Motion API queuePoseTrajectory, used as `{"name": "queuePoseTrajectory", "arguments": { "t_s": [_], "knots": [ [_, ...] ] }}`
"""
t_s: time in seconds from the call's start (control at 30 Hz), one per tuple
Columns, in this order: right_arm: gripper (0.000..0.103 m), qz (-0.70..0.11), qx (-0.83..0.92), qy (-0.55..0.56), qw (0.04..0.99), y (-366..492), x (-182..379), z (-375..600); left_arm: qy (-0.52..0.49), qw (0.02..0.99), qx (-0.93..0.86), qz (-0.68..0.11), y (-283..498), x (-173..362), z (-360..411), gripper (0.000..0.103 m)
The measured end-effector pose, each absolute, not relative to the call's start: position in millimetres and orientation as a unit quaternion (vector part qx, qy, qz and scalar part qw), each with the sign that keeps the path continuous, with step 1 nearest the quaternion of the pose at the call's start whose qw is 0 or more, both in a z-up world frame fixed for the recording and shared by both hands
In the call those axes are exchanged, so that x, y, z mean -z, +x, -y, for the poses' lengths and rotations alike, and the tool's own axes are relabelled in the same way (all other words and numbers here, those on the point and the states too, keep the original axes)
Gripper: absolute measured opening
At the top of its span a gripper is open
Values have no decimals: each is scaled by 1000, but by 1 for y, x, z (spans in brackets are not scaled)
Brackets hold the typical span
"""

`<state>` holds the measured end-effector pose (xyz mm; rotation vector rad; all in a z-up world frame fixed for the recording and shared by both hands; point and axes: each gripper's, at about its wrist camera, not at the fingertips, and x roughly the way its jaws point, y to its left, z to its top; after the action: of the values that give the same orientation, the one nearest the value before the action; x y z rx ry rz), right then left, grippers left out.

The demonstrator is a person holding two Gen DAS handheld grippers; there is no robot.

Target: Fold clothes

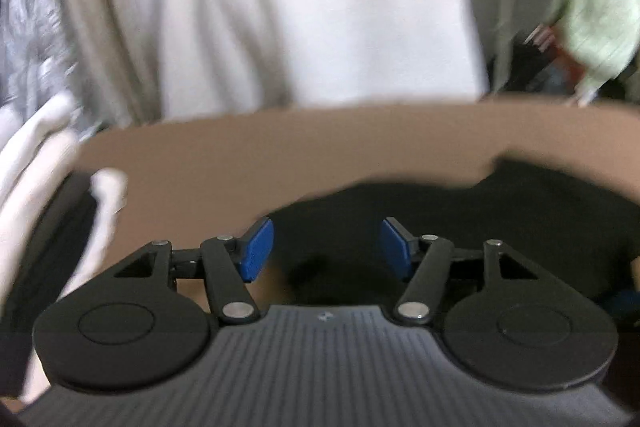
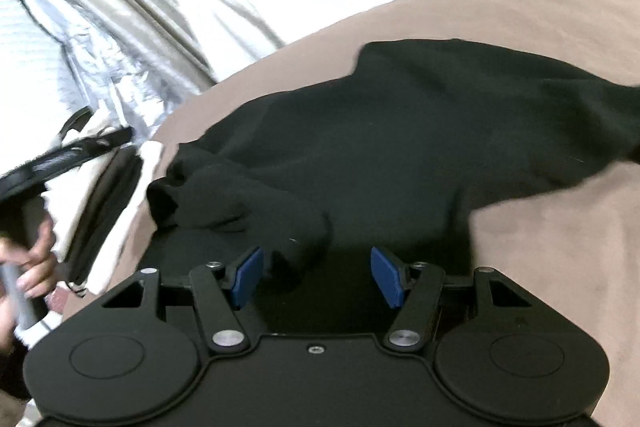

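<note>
Two grippers, each with two blue pads spread wide, grasp nothing: the right gripper and left gripper hang over one rumpled black fabric garment, mid-frame on one tan bedsheet; beyond, seemingly one pale curtain, blurred.

The left gripper, jaws apart, hovers over a black garment on tan bedding.

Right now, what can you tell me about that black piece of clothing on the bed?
The black garment looks like soft, thick, matte fabric. It lies spread but rumpled on the tan bed cover, with one bunched, sleeve-like part folded over near the right gripper. That gripper is open just above it, holding nothing. The left gripper, also open, hovers over its edge.
</note>
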<state>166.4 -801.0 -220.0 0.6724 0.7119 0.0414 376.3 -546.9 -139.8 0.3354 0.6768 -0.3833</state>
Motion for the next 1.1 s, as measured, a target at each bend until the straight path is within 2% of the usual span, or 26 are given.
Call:
{"name": "queuePoseTrajectory", "arguments": {
  "t_s": [0.13, 0.23, 0.3, 0.5, 0.63, 0.7, 0.73, 0.87, 0.93, 1.03, 1.1],
  "knots": [
    [65, -319, -27, 323, 891, 168, 212, 793, 152, 885, 198, -393, 392, 127, 530, 60],
    [65, -331, -21, 271, 904, 165, 199, 777, 156, 880, 207, -399, 398, 86, 528, 66],
    [65, -338, -14, 240, 910, 165, 188, 766, 159, 879, 206, -399, 399, 62, 524, 67],
    [65, -354, -7, 188, 916, 172, 150, 733, 148, 882, 232, -383, 379, 33, 498, 72],
    [68, -359, -12, 125, 925, 177, 127, 705, 57, 909, 237, -338, 354, 68, 456, 73],
    [74, -352, -12, 106, 930, 178, 123, 696, 36, 908, 229, -348, 350, 100, 441, 73],
    [76, -350, -12, 99, 932, 179, 122, 692, 61, 904, 211, -366, 354, 115, 442, 72],
    [77, -345, -6, 52, 937, 175, 142, 678, 143, 917, 152, -341, 366, 142, 453, 72],
    [77, -356, 16, 24, 934, 174, 159, 674, 119, 890, 182, -401, 377, 156, 458, 72],
    [77, -390, 66, -12, 918, 180, 185, 670, 107, 884, 171, -422, 385, 180, 464, 72],
    [77, -385, 72, -39, 919, 194, 196, 664, 100, 881, 160, -433, 390, 196, 469, 72]
  ]
}}
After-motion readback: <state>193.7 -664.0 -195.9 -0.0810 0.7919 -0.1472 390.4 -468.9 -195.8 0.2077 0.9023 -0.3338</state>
